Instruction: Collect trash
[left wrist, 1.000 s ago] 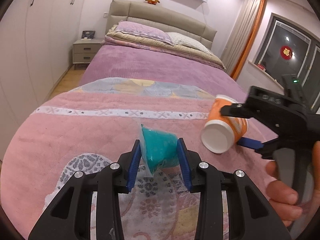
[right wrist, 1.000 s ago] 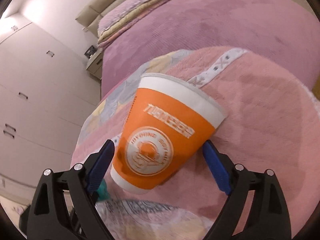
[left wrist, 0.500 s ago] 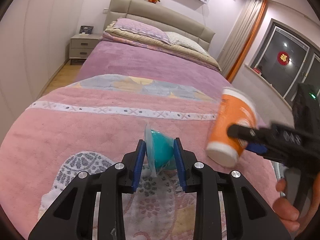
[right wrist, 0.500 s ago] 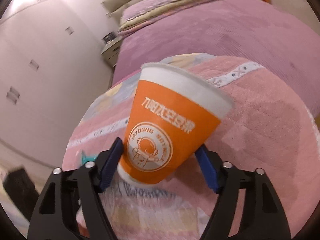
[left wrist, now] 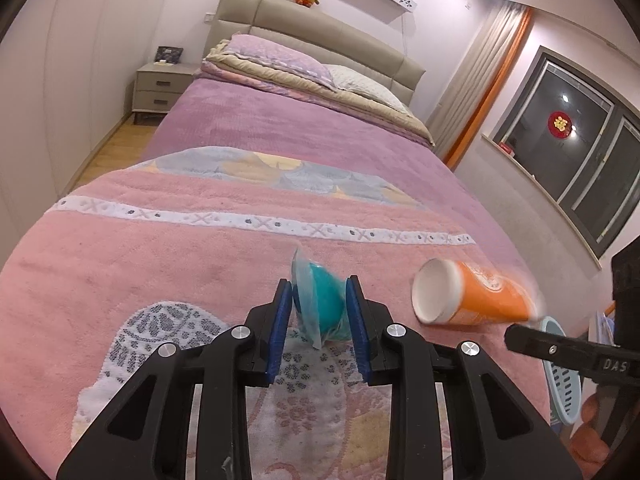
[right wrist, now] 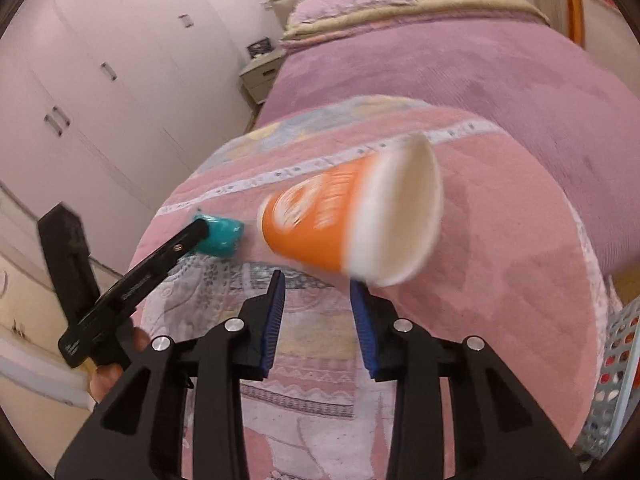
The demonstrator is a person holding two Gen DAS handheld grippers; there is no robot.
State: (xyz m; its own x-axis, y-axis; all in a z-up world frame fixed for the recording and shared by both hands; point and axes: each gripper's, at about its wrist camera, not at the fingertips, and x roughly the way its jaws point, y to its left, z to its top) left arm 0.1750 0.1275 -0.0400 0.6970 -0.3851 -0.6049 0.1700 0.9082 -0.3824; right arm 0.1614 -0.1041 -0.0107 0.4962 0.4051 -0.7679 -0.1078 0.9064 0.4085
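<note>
My left gripper [left wrist: 318, 285] is shut on a teal plastic packet [left wrist: 322, 302], pinched between its blue pads just above the pink blanket [left wrist: 160, 264]. An orange paper cup [left wrist: 480, 296] with a white rim lies tipped on its side to the right, blurred. In the right wrist view the cup [right wrist: 332, 220] sits just past the tips of my right gripper [right wrist: 318, 280]. The right jaws are closing, and only blanket shows between the pads. The left gripper [right wrist: 200, 229] with the teal packet [right wrist: 224, 236] shows at the left.
A perforated plastic basket [right wrist: 620, 360] stands off the bed's right edge, also seen as a light blue basket [left wrist: 560, 380]. Pillows [left wrist: 280, 60] and a headboard are at the far end. A nightstand [left wrist: 160, 88] and wardrobe doors [right wrist: 100, 80] line the left.
The right jaws have narrowed a lot, and the orange cup has slipped out from between them and tipped sideways. The left pads have squeezed a little tighter on the teal packet.
</note>
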